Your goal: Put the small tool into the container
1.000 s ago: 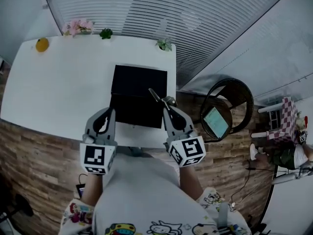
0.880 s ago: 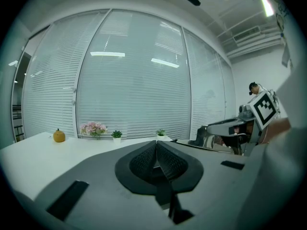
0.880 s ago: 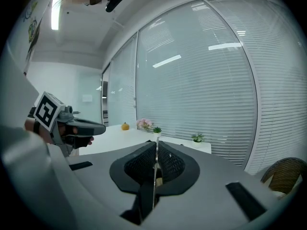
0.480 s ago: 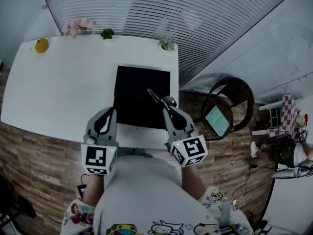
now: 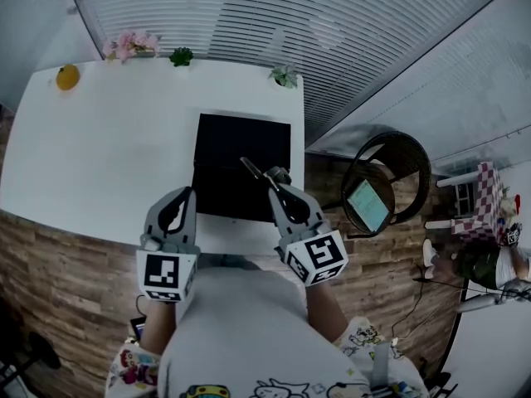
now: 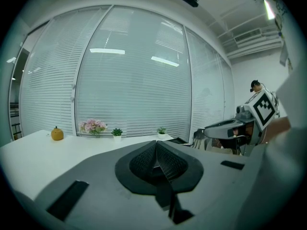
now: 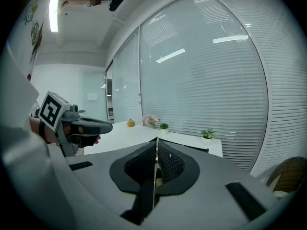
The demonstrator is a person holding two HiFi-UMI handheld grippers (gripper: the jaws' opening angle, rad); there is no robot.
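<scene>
Head view first: a white table carries a black container near its right end, close to the front edge. The right gripper reaches over the container's front right part, and the small tool, a thin metal piece, sticks out past its tips and slants up and left above the dark interior. The left gripper hangs just beside the container's front left corner, touching nothing that can be seen. Along the far edge stand an orange fruit, pink flowers and two small potted plants.

Left gripper view: the left gripper has its ribbed pads pressed together with nothing between them, so it carries nothing. The right gripper shows at the right, level with it, above the table.

Right gripper view: the right gripper is clamped on the small tool, which appears edge-on as a bright thin line running between the pads and out past them. The left gripper shows at the left.

As for progress, the pick-up looks done and the tool is already carried over the container. What remains, as I judge it, is to lower it inside and let the jaws part so it drops free.
</scene>
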